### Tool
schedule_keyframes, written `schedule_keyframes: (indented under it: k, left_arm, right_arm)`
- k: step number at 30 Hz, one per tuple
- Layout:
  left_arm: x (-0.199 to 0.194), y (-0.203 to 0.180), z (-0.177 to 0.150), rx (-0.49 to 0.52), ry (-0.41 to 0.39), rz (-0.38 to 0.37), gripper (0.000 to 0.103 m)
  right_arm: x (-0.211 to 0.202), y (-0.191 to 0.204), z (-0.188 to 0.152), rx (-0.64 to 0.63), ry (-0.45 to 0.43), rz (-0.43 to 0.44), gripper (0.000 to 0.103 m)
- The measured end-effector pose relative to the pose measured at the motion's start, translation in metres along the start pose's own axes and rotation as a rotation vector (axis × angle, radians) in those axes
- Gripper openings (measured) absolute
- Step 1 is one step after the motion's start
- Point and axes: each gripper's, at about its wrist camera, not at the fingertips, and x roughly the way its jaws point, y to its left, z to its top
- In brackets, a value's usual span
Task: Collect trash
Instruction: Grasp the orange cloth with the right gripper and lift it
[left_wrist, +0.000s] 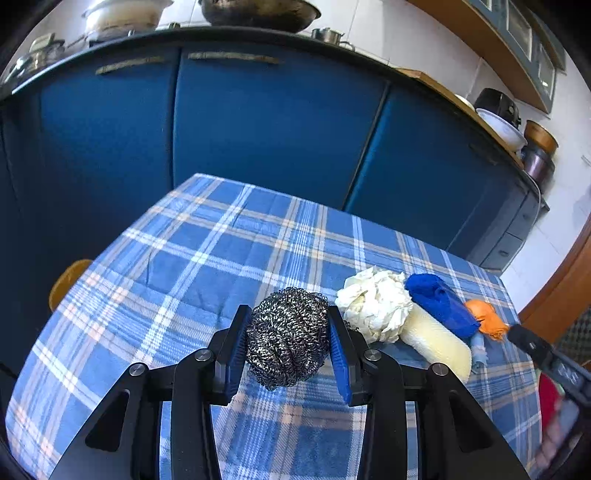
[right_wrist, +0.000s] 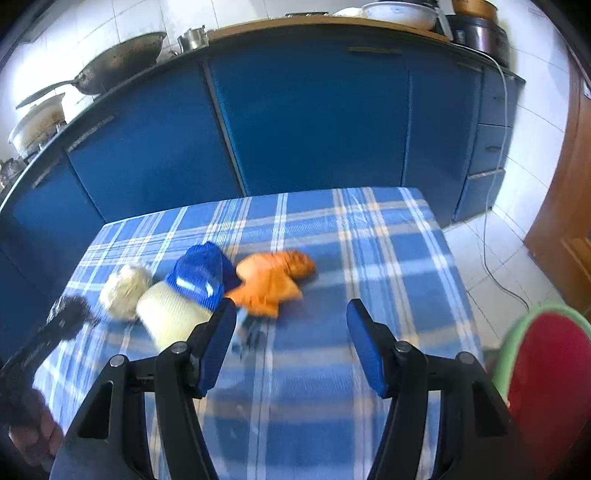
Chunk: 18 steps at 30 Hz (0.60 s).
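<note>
1. Left hand-held gripper (left_wrist: 288, 350) is clamped on the scourer (left_wrist: 288, 338), both blue pads pressed into its sides, the steel coil bulging out between them above the worktop (left_wrist: 207, 258).
2. Right hand-held gripper (right_wrist: 291, 343) stands with its jaws wide apart and nothing between them, only plaid cloth showing in the gap.
3. Blue cabinets (left_wrist: 266, 118) fill the background behind the worktop, with a wok (right_wrist: 118, 62) and pots up on their counter.
4. Plaid cloth in blue and white covers the worktop from edge to edge.
5. Over at the right edge of the right wrist view, a bin (right_wrist: 546, 376) with a green rim and red inside sits beside the worktop, lower than its top.
6. Now the trash, clustered on the cloth: a pale roll (left_wrist: 436, 343) lies on its side, its end toward the camera.
7. Blue cloth (left_wrist: 439, 302) lies against the far end of that roll, touching it.
8. White paper ball (left_wrist: 375, 304), crumpled, sits just left of the roll and right beside the held scourer.
9. Orange scrap (right_wrist: 273, 280) lies right of the blue cloth, just ahead of the right hand-held gripper's left finger; it is blurred in that view.
10. Smallest of all, a little dark bit on the cloth near the same finger, too smeared to identify.
</note>
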Motion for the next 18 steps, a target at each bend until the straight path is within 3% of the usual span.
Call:
schedule_keyframes:
  k: [8, 15, 18]
  left_arm:
    - [0.001, -0.001, -0.001, -0.002, 0.002, -0.003, 0.041]
    - [0.002, -0.001, -0.001, 0.0, 0.005, -0.004, 0.041]
    - [0.003, -0.001, -0.001, 0.001, 0.01, -0.005, 0.041]
  right_arm:
    - [0.034, 0.008, 0.025, -0.025, 0.006, 0.012, 0.064]
    - [0.055, 0.01, 0.024, -0.011, 0.056, 0.044, 0.063]
    - [0.054, 0.007, 0.021, -0.002, 0.058, 0.067, 0.056]
